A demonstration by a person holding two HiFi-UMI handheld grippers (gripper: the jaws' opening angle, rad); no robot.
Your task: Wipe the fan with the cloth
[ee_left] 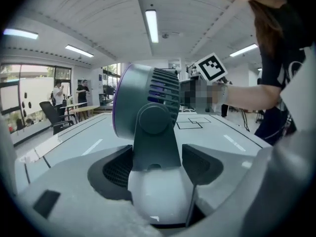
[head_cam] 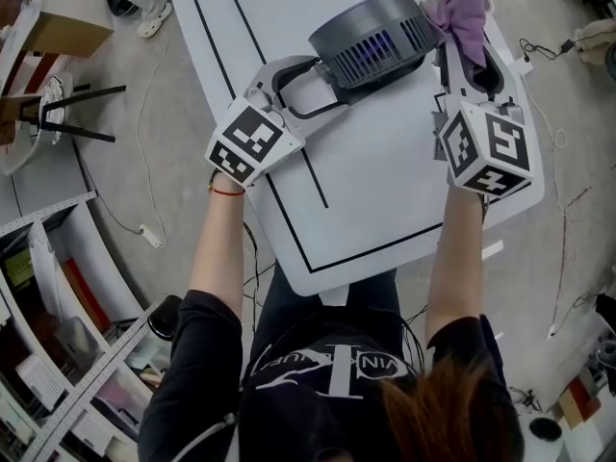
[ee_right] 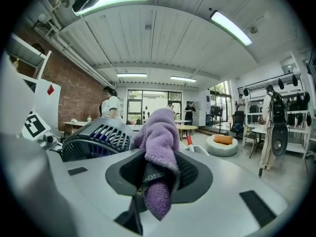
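Overhead, a dark grey fan (head_cam: 375, 37) stood near the far edge of a white table (head_cam: 385, 191) marked with black lines. At left, the left gripper (head_cam: 322, 83) clasped the fan by its stand, a dark pad on either side of the stem. At right, the right gripper (head_cam: 469, 51) was clenched on a purple cloth (head_cam: 462, 17), whose bunched end touched the right side of the fan's slatted housing.

tee (head_cam: 318, 393): black, short sleeves, white print | left wrist: red band (head_cam: 227, 192) | left gripper (head_cam: 322, 85), right gripper (head_cam: 470, 51): white, black-and-white marker cubes
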